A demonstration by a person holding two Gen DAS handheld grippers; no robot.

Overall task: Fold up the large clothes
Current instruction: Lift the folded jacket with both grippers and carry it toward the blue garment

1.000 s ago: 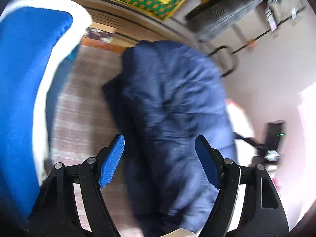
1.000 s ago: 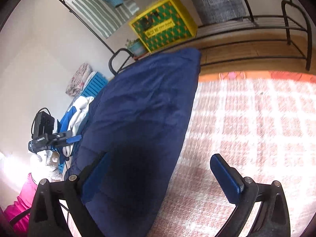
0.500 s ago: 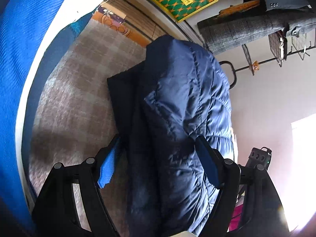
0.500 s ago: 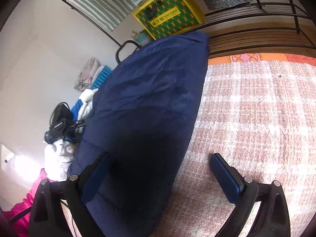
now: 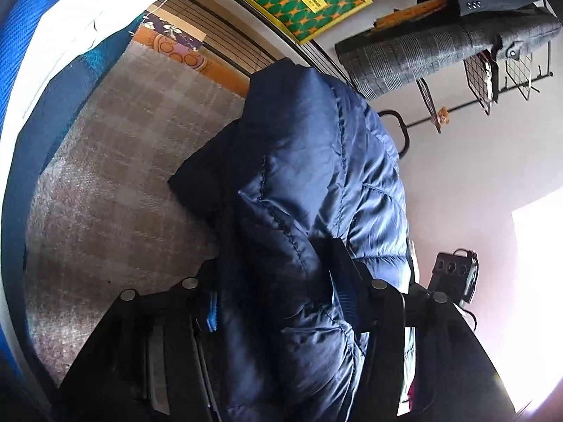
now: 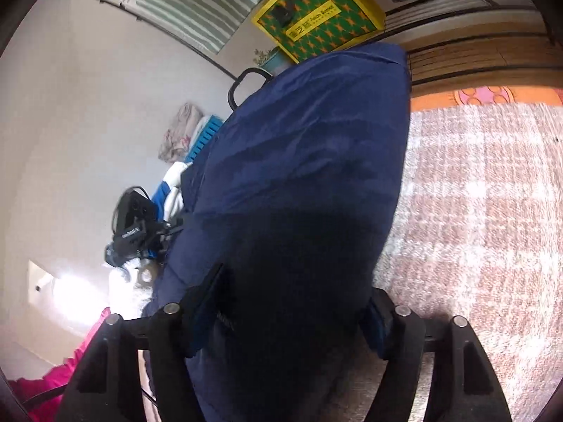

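Both grippers have dropped onto the coat [image 5: 316,183] on the rug's [image 5: 116,183] edge; left gripper [image 5: 278,295] and right gripper [image 6: 292,302] are closing on it, to lift a fold

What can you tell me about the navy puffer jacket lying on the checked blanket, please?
The navy puffer jacket is a padded, quilted garment with a shiny, nylon-looking shell and stitched seams. It lies folded lengthwise into a long, bulky bundle on the checked blanket, one dark flap sticking out sideways. The smoother side faces the right wrist view. Its near end sits between both sets of tongs: the left tongs and right tongs are closing with the jacket between their fingers.
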